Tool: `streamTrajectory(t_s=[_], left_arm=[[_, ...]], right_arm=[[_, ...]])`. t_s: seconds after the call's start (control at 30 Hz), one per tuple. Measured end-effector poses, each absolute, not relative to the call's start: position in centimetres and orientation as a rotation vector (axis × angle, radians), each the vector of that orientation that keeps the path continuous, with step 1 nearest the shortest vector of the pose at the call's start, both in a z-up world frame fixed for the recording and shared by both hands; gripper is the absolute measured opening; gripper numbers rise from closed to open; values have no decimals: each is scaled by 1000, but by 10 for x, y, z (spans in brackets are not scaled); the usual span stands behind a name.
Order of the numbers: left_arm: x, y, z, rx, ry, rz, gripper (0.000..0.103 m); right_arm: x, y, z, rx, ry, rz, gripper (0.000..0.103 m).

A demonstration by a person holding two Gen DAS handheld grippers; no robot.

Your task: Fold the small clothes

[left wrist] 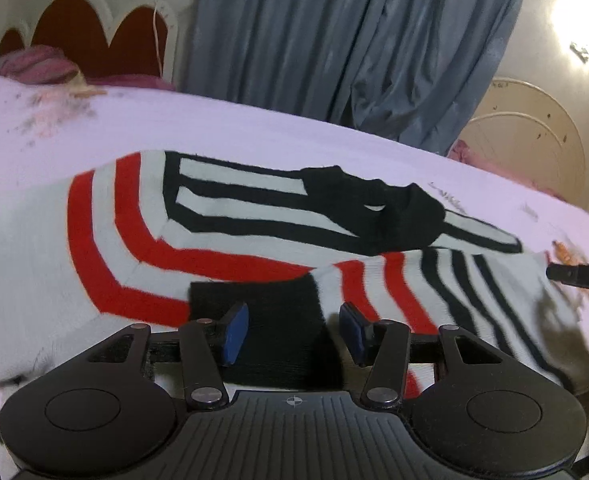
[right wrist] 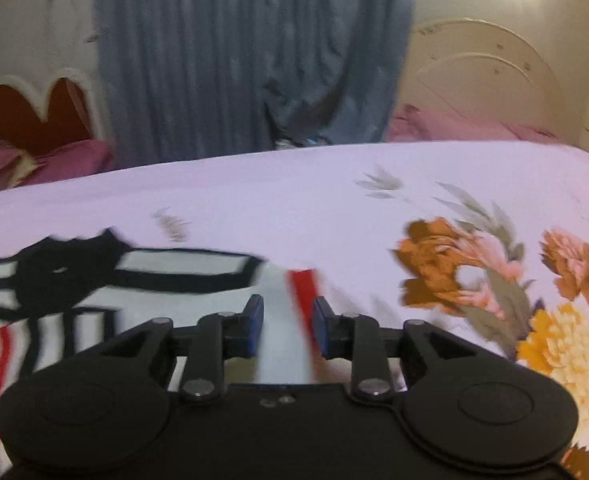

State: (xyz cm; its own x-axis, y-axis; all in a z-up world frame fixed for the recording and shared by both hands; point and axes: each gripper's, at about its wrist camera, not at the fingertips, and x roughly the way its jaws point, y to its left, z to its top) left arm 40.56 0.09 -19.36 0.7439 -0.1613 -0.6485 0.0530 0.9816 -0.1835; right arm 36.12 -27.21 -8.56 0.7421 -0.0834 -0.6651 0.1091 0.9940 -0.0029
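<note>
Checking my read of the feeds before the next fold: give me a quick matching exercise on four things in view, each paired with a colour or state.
Things:
1. left gripper
2. striped garment
3. curtain
4. bedsheet

Colours or states:
A. grey-blue, hanging behind the bed
B. pale, printed with orange and yellow flowers
C. open, over a black patch of cloth
D. white with red and black stripes, lying on the bed

Pairs: 1-C, 2-D, 3-A, 4-B

A home bedroom: floral bedsheet (right wrist: 374,184), pink pillows (right wrist: 66,160), blue-grey curtain (right wrist: 234,60), arched cream headboard (right wrist: 482,76).
</note>
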Motion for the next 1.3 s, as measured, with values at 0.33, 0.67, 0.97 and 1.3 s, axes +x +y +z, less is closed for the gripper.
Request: streamTrajectory(t_s=[0.33, 0.67, 0.97, 1.3], left_arm=[[396, 7, -180, -150, 760, -102, 50], [373, 20, -163, -196, 791, -73, 68], [320, 88, -145, -284, 795, 50, 73], [272, 231, -162, -427, 792, 274, 74]], right_arm=[[330, -255, -75, -16, 735, -82, 30], [296, -238, -73, 16, 792, -40, 44], [272, -179, -52, 103, 759, 154, 61], [268, -94, -48, 84, 765, 256, 62]])
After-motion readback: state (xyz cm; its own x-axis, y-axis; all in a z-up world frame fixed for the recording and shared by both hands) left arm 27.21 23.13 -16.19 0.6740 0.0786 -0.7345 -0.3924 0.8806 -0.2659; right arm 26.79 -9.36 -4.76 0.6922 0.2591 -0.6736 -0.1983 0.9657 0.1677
